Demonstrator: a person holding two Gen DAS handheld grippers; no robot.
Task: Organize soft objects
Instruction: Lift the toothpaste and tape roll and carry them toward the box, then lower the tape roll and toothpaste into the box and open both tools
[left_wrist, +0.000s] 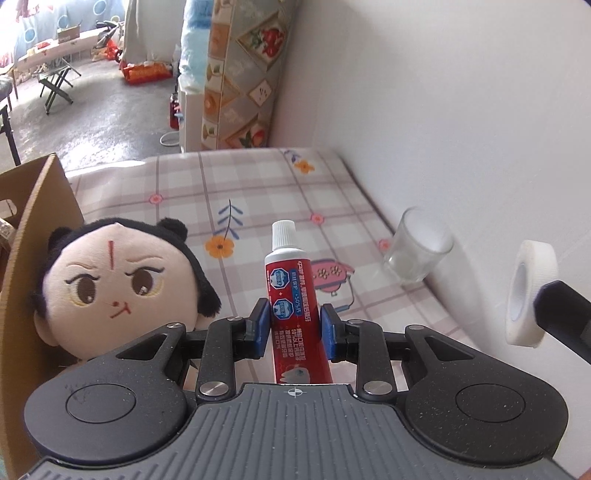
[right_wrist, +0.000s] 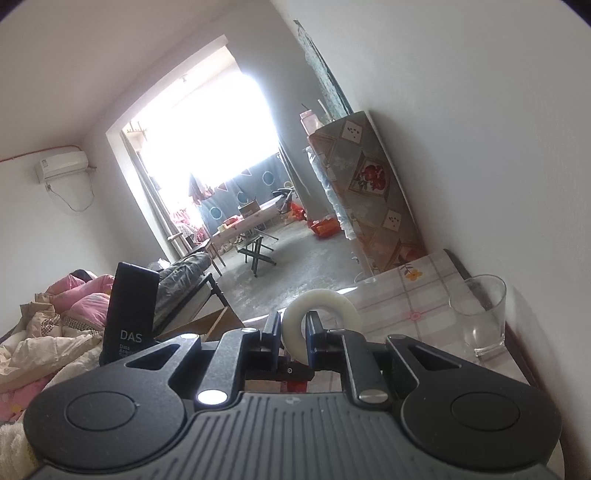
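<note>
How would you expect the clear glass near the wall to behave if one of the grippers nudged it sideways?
The clear glass looks rigid and probably fragile. It stands on a soft checked bedsheet, so it would likely tip rather than slide. Its round, smooth wall suggests it could roll once down, and slip between jaws.

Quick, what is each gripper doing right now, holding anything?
Left gripper: shut on the toothpaste tube.
Right gripper: shut on the white tape roll, one finger through its hole.
</note>
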